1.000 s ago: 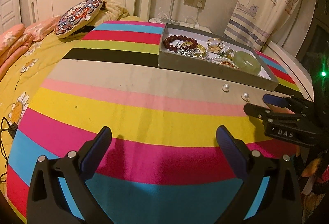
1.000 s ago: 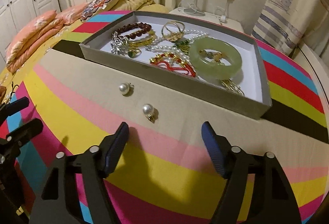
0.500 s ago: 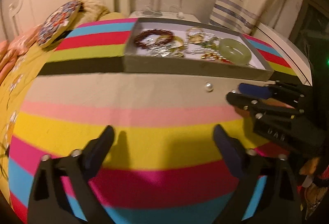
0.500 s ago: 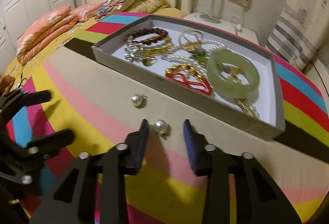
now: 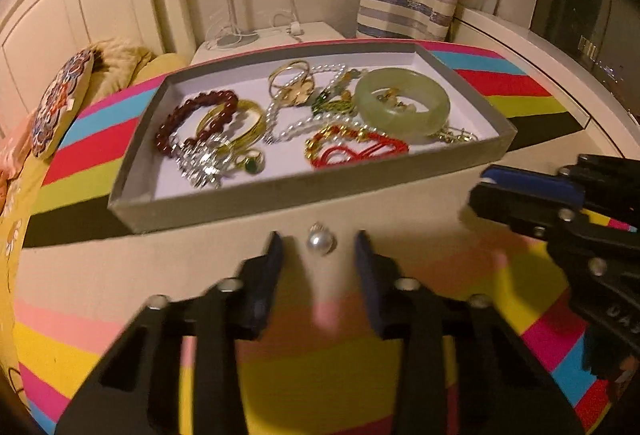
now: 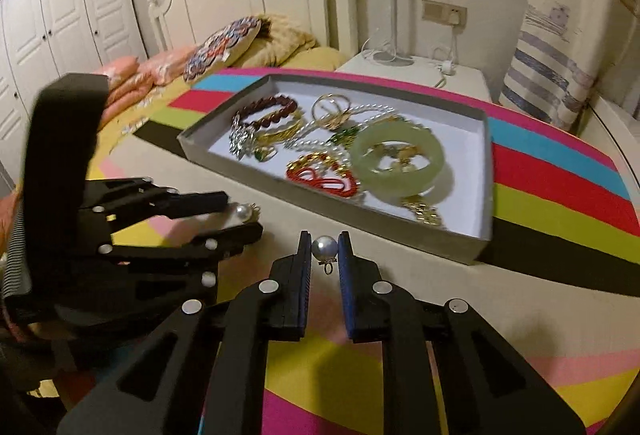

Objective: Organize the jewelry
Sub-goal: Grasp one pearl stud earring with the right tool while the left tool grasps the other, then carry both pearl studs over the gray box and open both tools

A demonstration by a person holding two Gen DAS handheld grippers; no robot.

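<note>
- Both tongs have come in on the two loose pearls since a second ago: the left gripper (image 5: 318, 249) has swung across the striped cloth (image 5: 320, 387) to one of them, and both sets of jaws have narrowed a lot.
- Your right gripper (image 6: 323, 251) is closing, and its pads already pinch the right pearl (image 6: 324, 247), hook dangling below.
- Your left gripper is closing too. The left pearl (image 5: 320, 244) sits between its fingers on the cloth, just in front of the box (image 5: 280, 197), with a gap showing on each side, so it is not gripped yet.
- Done, by my reading: the bangle (image 5: 402, 101), bead bracelet (image 5: 192, 123) and chains already lie in the box.
- Left: finish the left pinch, then carry both pearls over the near wall and drop them in.
</note>
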